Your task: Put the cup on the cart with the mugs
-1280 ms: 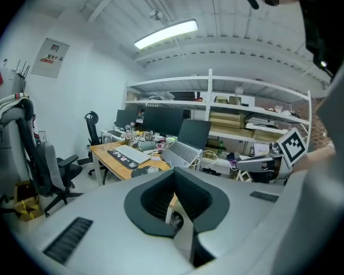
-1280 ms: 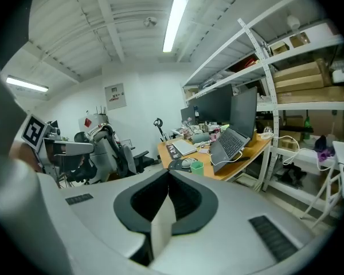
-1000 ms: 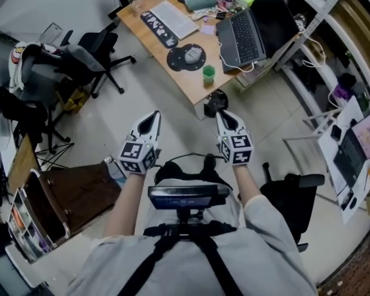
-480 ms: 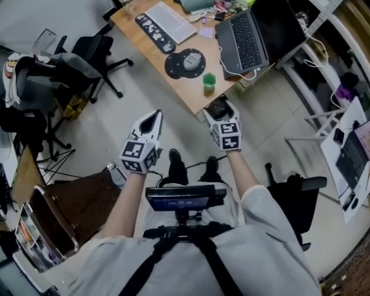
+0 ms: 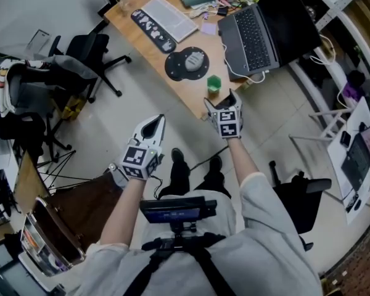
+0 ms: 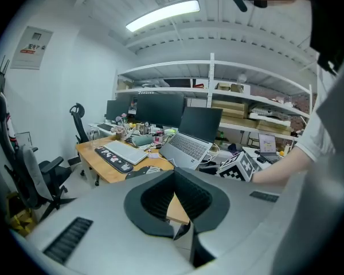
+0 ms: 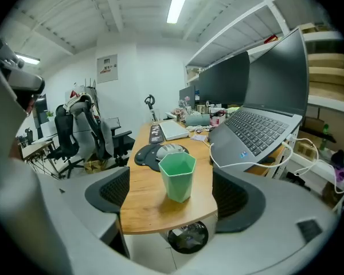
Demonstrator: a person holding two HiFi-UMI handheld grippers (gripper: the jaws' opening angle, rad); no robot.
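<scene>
An office: wooden desk [image 5: 184, 92] with laptop [image 5: 250, 36], keyboard [image 5: 168, 16], swivel chairs [image 5: 86, 45], shelving [image 6: 218, 105]

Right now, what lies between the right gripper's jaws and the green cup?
Only bare desk, as the right gripper view shows. The jaws of the right gripper have just been opening; nothing stands between them, the green cup just ahead.
</scene>
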